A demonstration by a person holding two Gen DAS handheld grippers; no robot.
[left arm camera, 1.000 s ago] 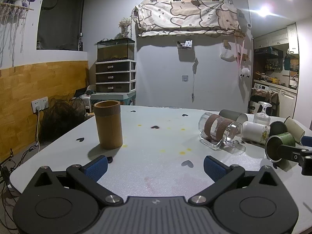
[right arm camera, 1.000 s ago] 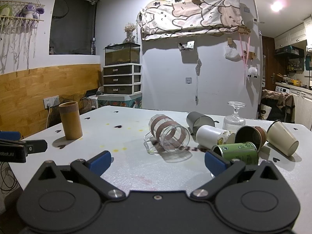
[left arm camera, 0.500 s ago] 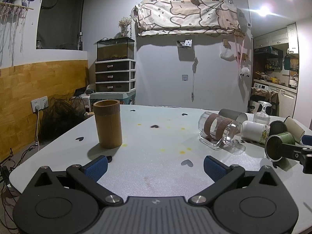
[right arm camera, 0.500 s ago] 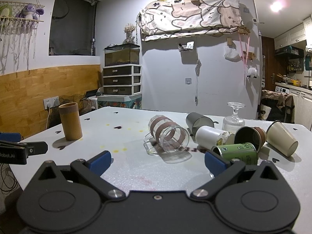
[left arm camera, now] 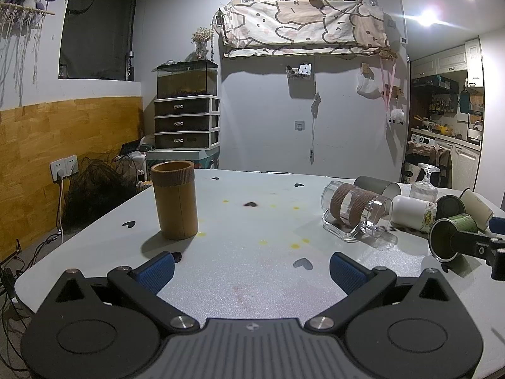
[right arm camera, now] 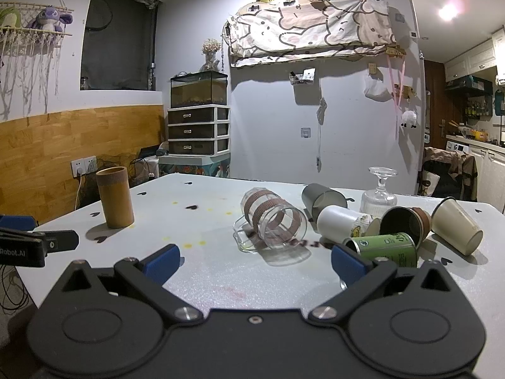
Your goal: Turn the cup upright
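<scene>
Little has moved since the earlier frame: both views sit as before, cups unshifted.

Left wrist view. Left gripper: jaws wide apart, empty, low over the table. Bamboo cup: upright, ahead-left. Glass cup: on its side, ahead-right, beside a cluster of tipped cups.

Right wrist view. Right gripper: jaws wide apart, empty. Glass cup lies nearest centre, mouth toward the camera, probably the next target. Green tin cup lies just beside the right finger.

Handling note: straddle the glass body across its banded middle, close gently, lift clear of its neighbours, rotate until the mouth faces up, then set it down on bare table.
</scene>
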